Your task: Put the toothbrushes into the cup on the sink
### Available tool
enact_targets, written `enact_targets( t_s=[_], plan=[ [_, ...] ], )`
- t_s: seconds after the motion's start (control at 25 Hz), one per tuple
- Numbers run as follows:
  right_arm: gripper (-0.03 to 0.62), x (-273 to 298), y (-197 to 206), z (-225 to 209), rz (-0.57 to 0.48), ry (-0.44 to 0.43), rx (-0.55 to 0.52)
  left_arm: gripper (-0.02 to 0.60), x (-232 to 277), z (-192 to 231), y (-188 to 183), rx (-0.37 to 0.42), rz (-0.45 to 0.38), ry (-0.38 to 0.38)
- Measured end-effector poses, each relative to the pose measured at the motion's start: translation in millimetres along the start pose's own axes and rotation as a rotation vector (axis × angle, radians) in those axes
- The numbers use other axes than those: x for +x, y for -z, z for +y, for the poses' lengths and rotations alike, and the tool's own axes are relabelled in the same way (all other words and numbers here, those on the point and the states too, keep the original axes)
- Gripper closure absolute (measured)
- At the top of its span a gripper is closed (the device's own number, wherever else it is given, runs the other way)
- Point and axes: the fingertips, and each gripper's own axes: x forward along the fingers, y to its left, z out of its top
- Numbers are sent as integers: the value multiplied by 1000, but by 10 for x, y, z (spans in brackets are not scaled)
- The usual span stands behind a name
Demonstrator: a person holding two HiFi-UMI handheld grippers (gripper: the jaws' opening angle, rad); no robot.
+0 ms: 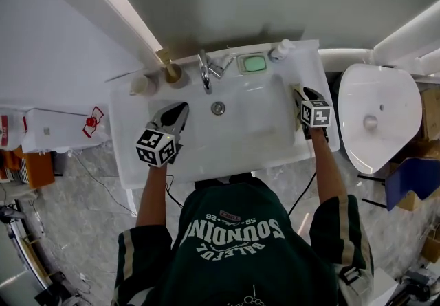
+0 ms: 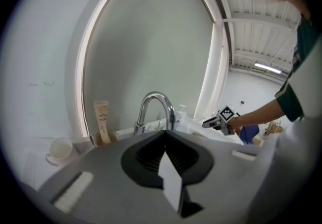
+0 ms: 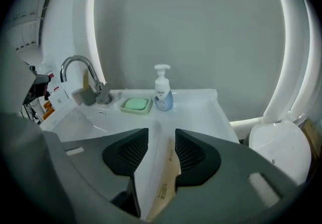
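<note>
1. The left tongs (image 1: pixel 180 110) (image 2: pixel 165 133) hang over the left half of the sink (image 1: pixel 256 141), pressed together on a white pack (image 2: pixel 171 180) that stands edge-on between the pads
2. The right tongs (image 1: pixel 298 90) (image 3: pixel 162 130) are at the sink's right rim, spread apart; a brown pack (image 3: pixel 164 183) lies in the gap, and the pads do not seem to press on it
3. The cup (image 1: pixel 173 74) (image 2: pixel 103 139) stands at the back left corner, just left of the tap (image 1: pixel 204 71), with a third pack (image 2: pixel 101 119) upright in it
4. A mug (image 1: pixel 142 84) sits beside the cup
5. A green soap dish (image 1: pixel 252 62) and a bottle (image 1: pixel 282 49) stand right of the tap
</note>
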Motion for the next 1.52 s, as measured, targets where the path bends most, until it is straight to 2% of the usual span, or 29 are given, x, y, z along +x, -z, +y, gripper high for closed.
enact_targets(
  t_s=[0.16,0.52,0.72,0.84,0.96,1.16,1.52],
  plan=[
    [450,216,322,-177,105,24,41,531,-53,14,57,-9,8,-27],
    [451,462,800,-372,250,67,88,531,-245,85,194,-40,12,-90],
    [458,507,886,-371,295,58,160,531,-357,126,257,-59,8,-116],
    [504,495,855,-358,300,59,167,531,-391,145,278,-63,6,-119],
    [555,443,777,-349,272,65,168,531,-406,154,298,-65,8,-116],
    [557,326,551,-298,186,59,168,531,-377,137,283,-59,5,-96],
    [557,-201,-449,-6,-127,56,86,531,-403,165,266,-55,-12,-71]
  ],
)
